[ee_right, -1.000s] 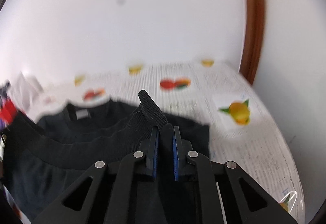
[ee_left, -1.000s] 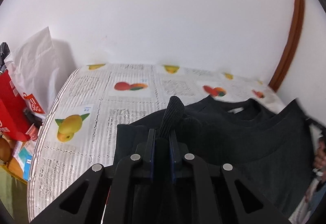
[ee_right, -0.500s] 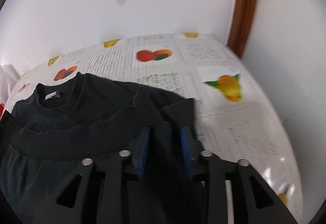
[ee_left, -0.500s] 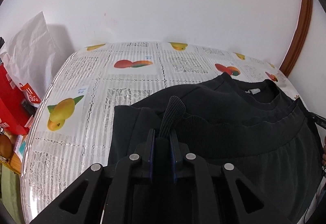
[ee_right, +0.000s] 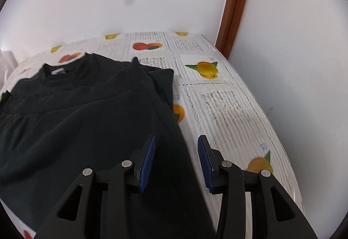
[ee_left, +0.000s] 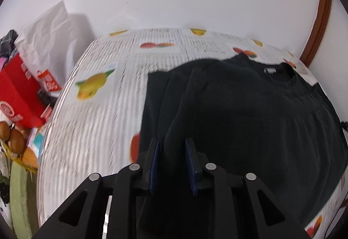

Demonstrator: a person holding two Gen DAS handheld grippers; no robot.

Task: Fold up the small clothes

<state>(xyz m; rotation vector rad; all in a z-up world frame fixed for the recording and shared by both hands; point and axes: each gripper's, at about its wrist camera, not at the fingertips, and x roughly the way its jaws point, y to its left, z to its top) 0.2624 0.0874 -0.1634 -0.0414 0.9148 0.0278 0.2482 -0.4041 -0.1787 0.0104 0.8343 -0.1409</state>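
Observation:
A black sweater point(ee_left: 250, 112) lies folded on the fruit-print tablecloth point(ee_left: 97, 121), its ribbed hem laid up near the collar point(ee_left: 276, 74). My left gripper point(ee_left: 171, 143) is open over the sweater's left edge, with fabric between the jaws but not clamped. In the right wrist view the sweater point(ee_right: 82, 117) lies flat. My right gripper point(ee_right: 176, 141) is open wide above its right edge. The blue pads point(ee_right: 150, 152) are apart, and the tablecloth point(ee_right: 228, 108) shows to the right.
A white paper bag point(ee_left: 54, 43), a red box point(ee_left: 17, 95) and brown round fruits point(ee_left: 10, 136) stand left of the table. A white wall lies behind, with a brown door frame point(ee_right: 237, 6) at the right. The table edge point(ee_right: 280, 136) drops off on the right.
Both grippers have opened and let go of the sweater's ribbed hem, the right first, then the left. The hem now lies flat on the sweater. Both grippers have drawn back.

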